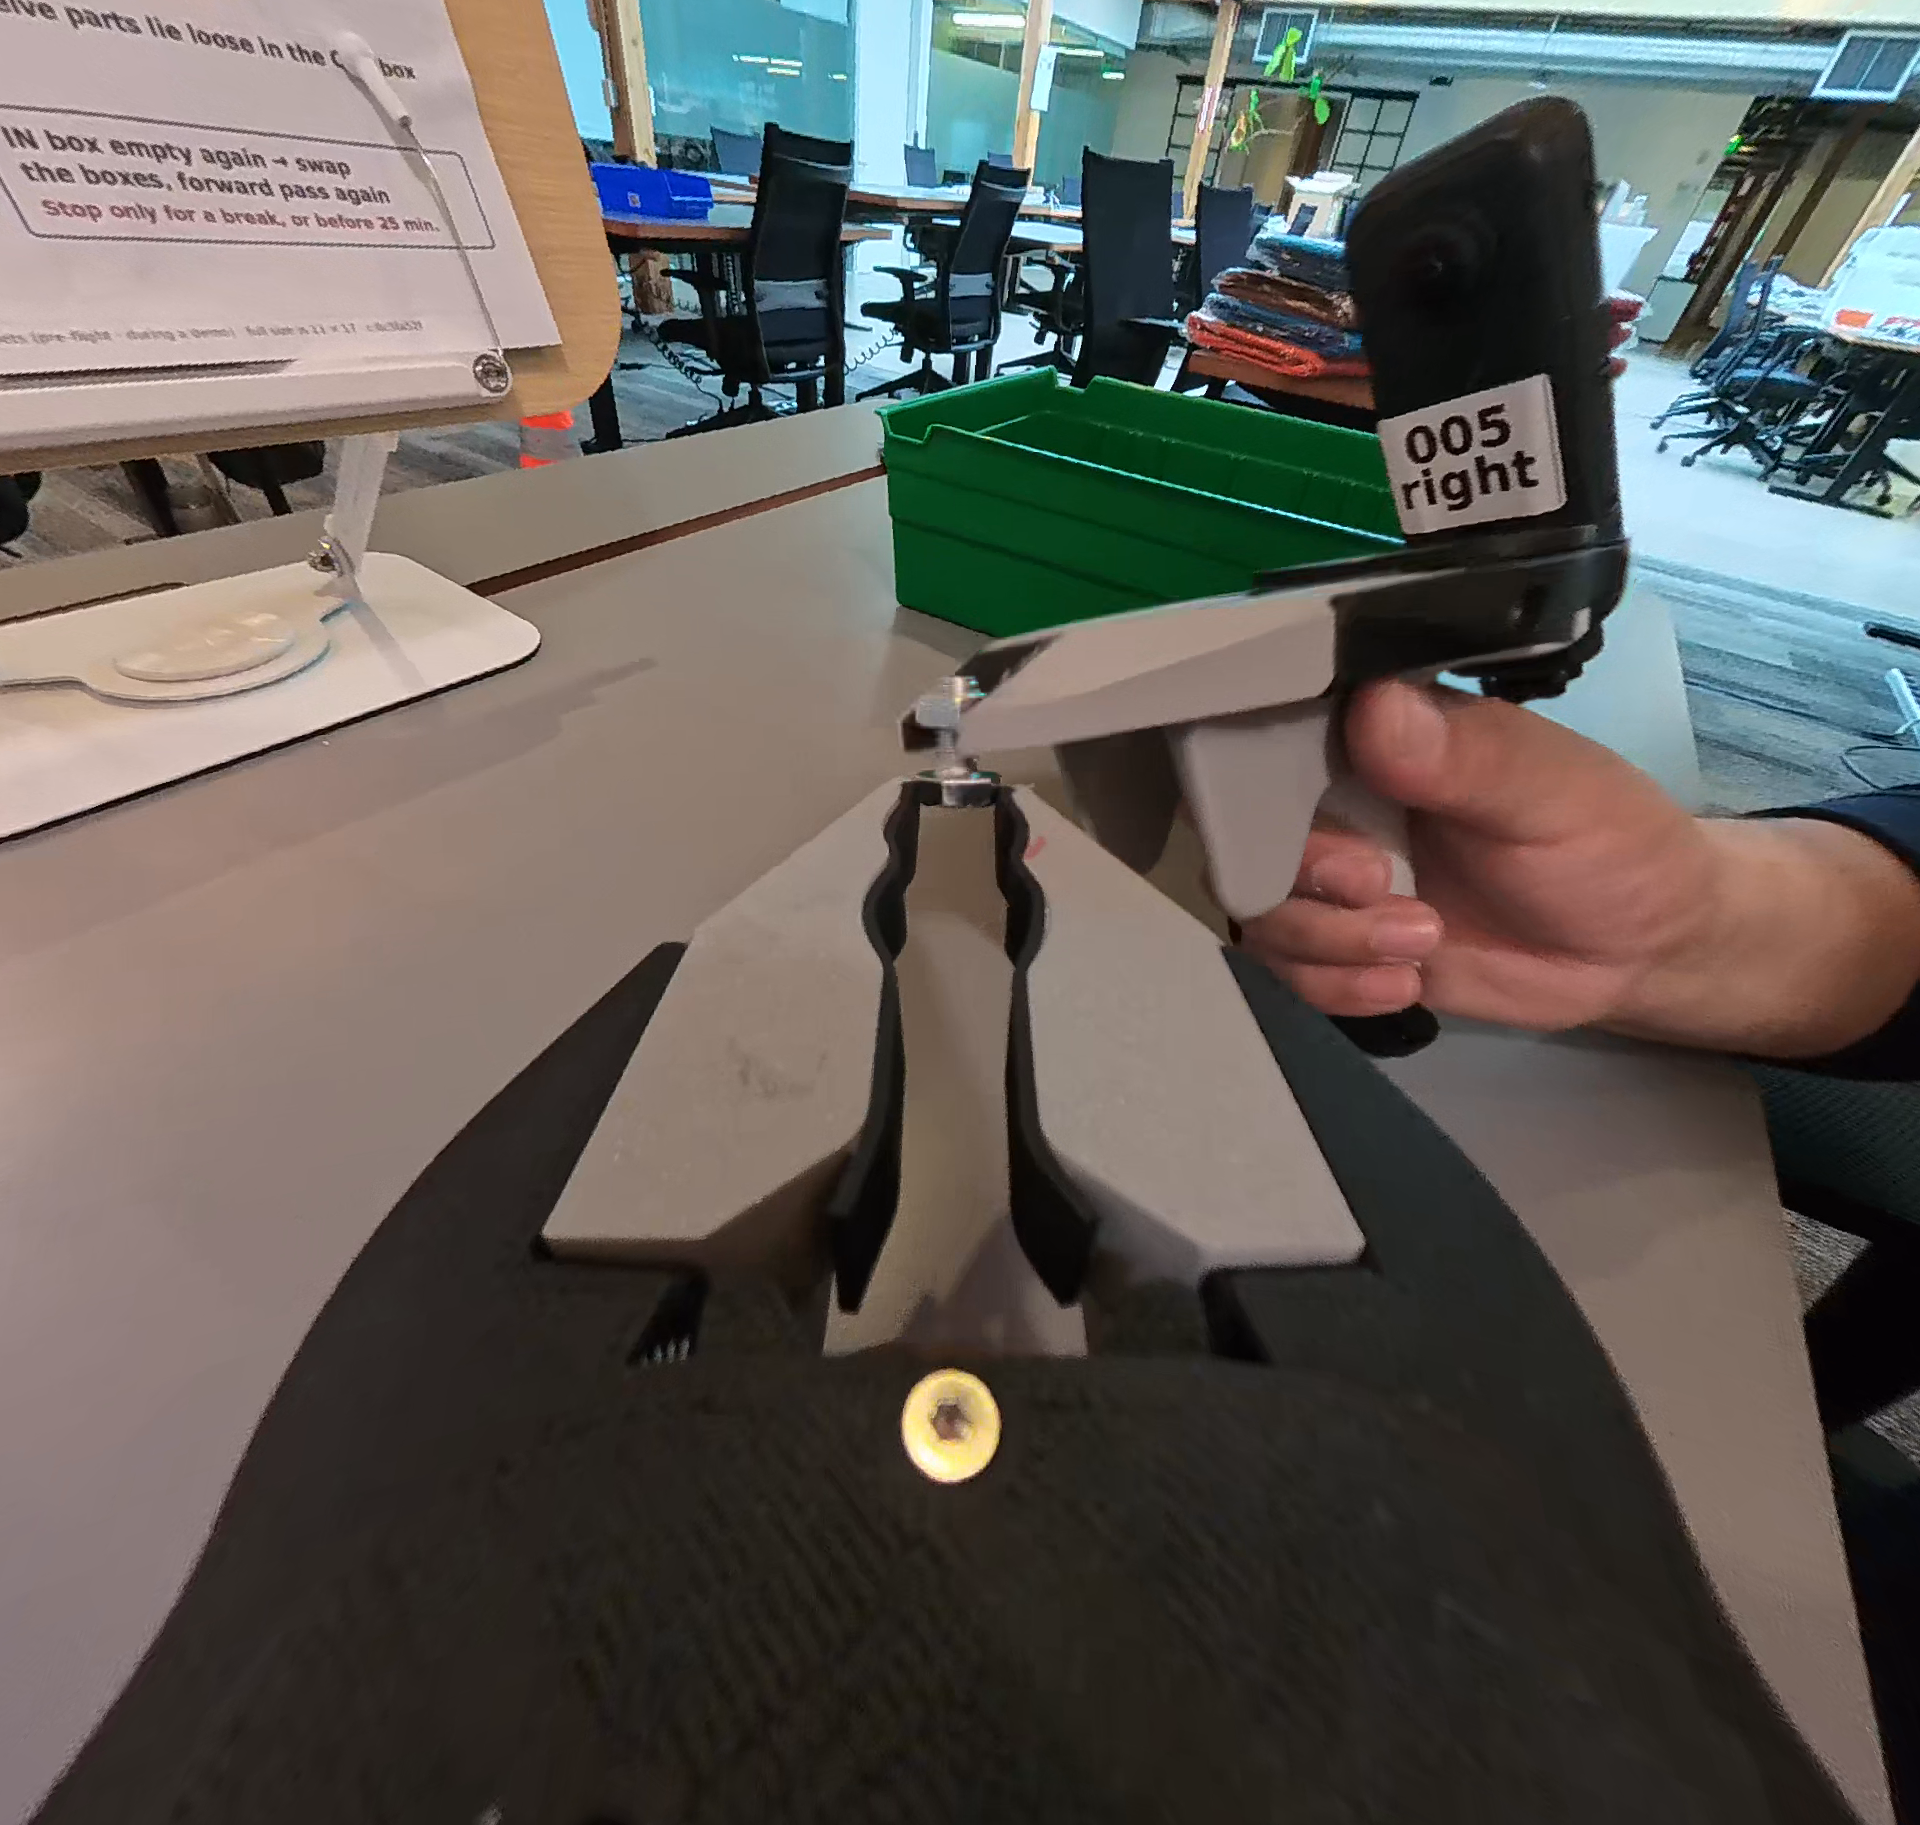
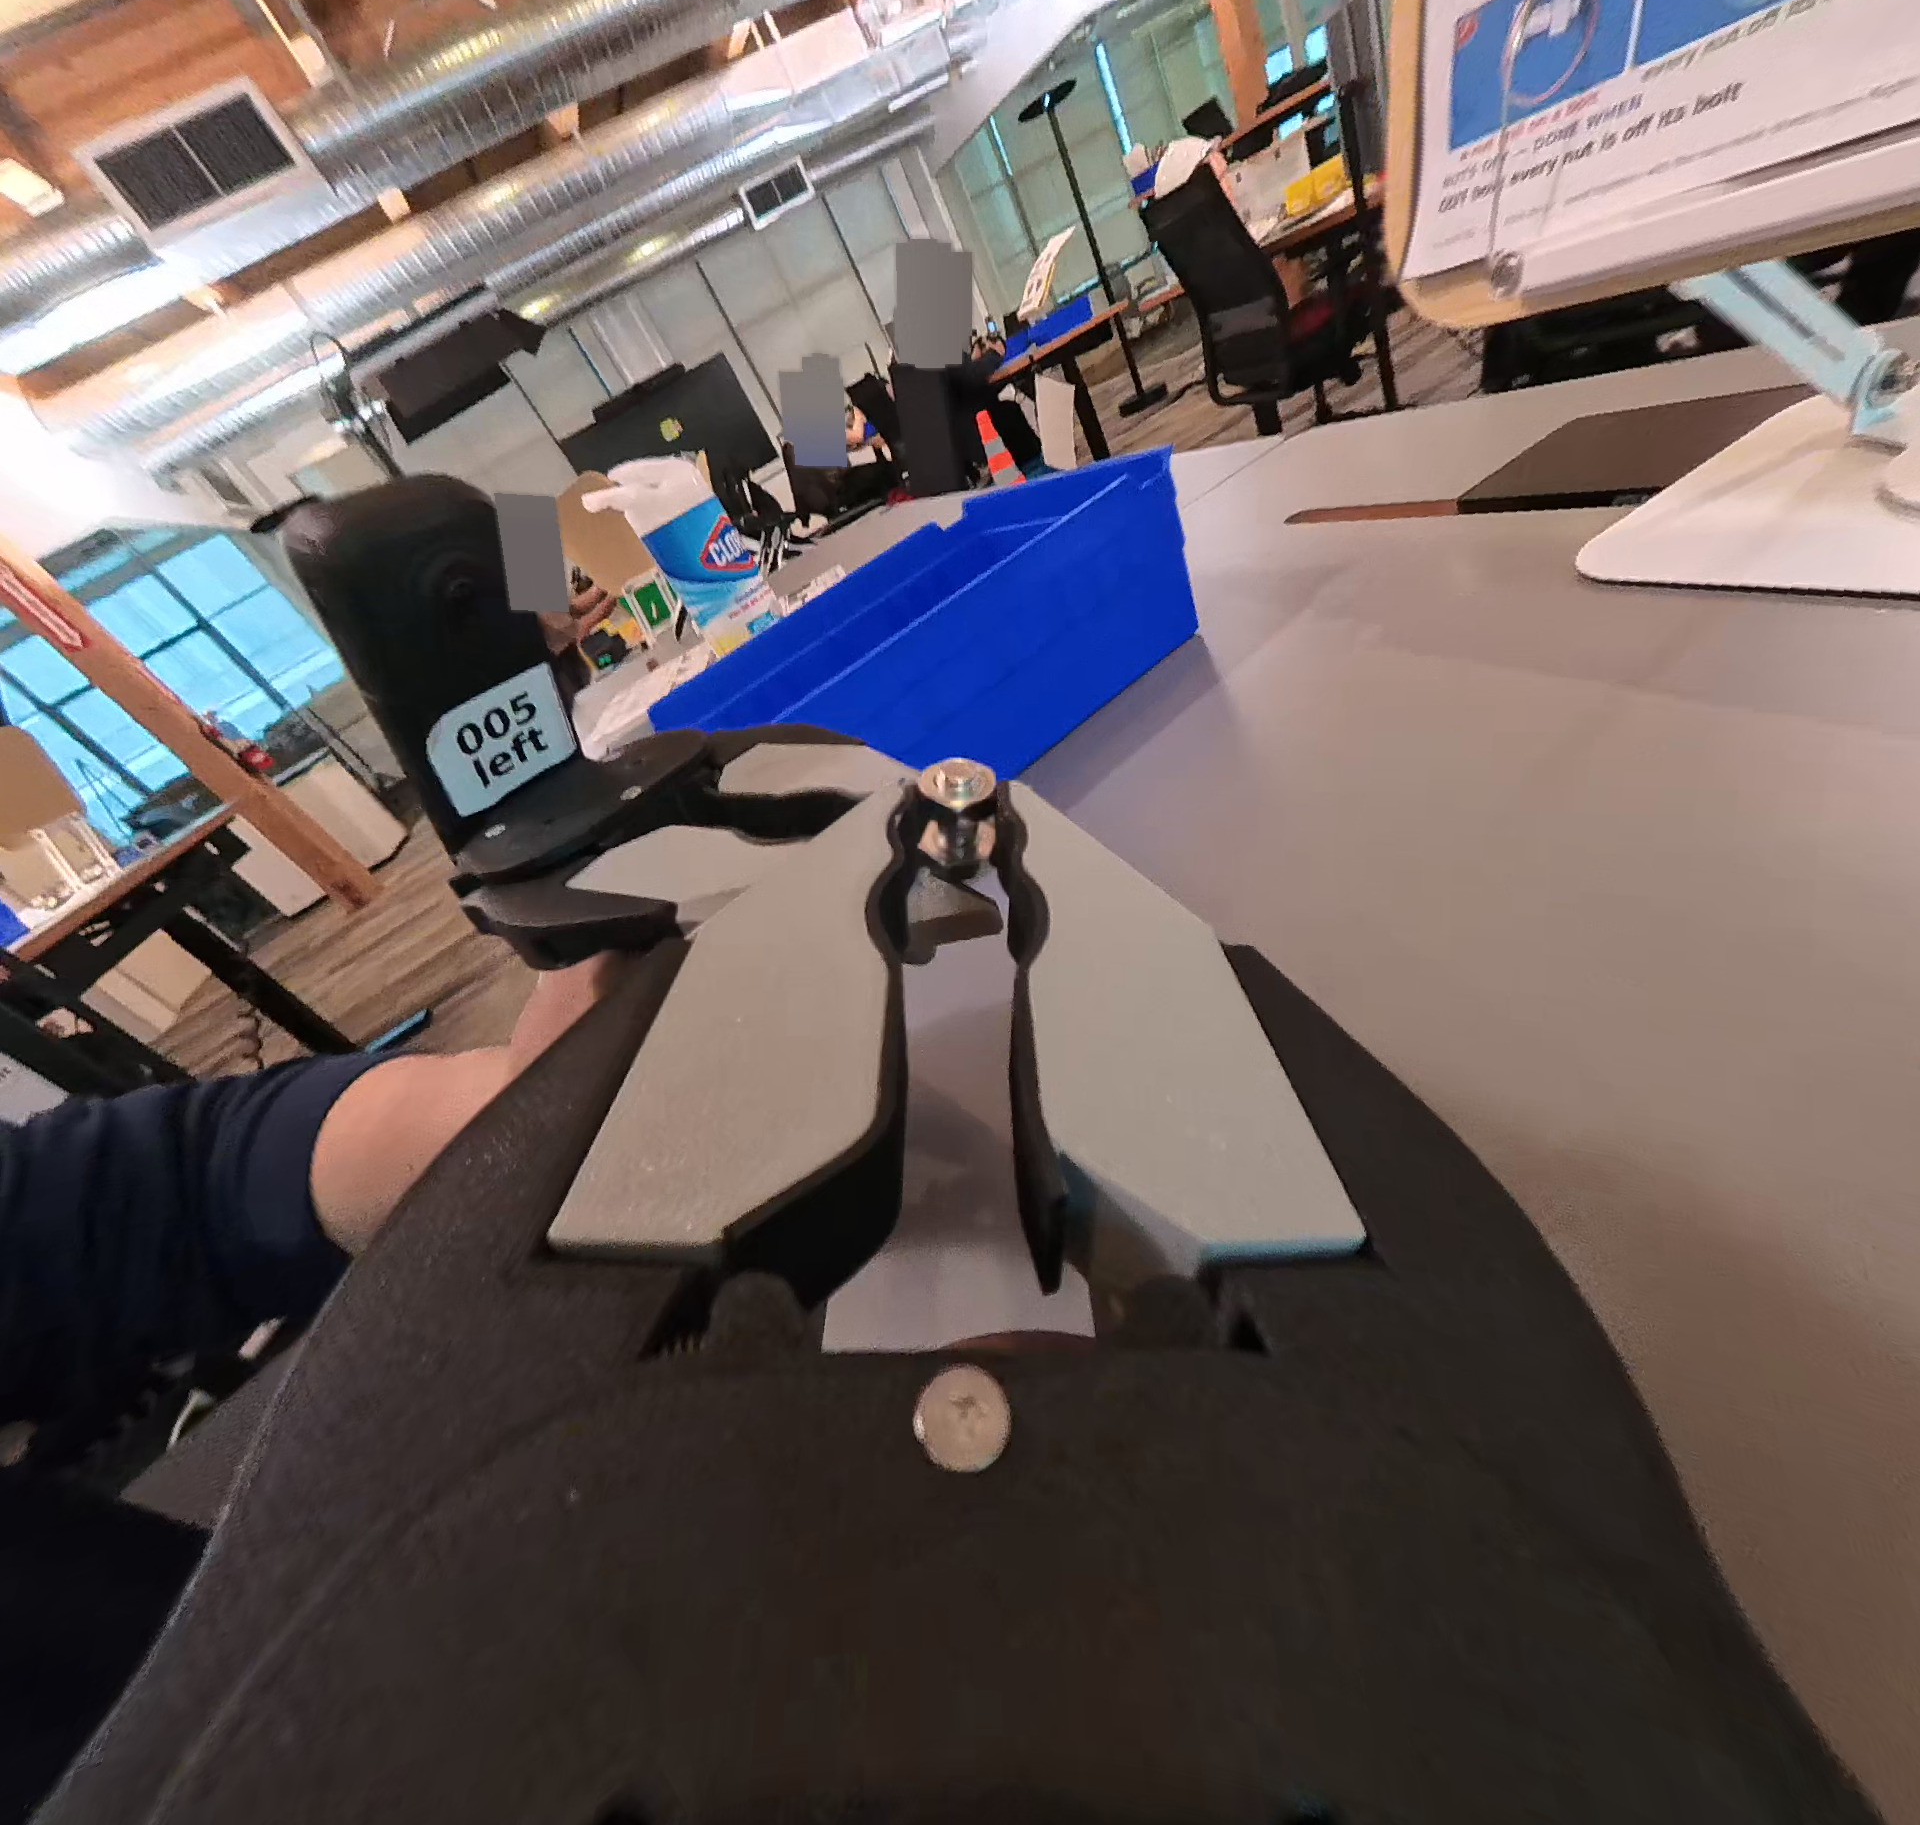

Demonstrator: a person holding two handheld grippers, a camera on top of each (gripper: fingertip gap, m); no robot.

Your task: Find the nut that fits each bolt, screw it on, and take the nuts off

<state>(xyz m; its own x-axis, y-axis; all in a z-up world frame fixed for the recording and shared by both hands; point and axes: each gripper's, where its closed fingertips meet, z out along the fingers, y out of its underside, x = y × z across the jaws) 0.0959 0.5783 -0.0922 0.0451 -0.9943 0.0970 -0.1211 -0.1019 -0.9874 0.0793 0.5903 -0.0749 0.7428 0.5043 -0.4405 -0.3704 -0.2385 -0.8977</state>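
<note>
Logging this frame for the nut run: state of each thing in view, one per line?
left gripper: shut on the flanged end of the bolt assembly
right gripper: shut on the hex part higher up the bolt
bolt: upright, off the table, spanning both grippers
green bin: on table; contents not visible
blue bin: on table; inside mostly hidden
document stand: upright, sheets clipped on

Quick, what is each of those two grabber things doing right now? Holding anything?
Left gripper: closed on the lower, flanged nut of a small bolt.
Right gripper: closed on the other nut, higher on the same bolt, above the table.
</note>
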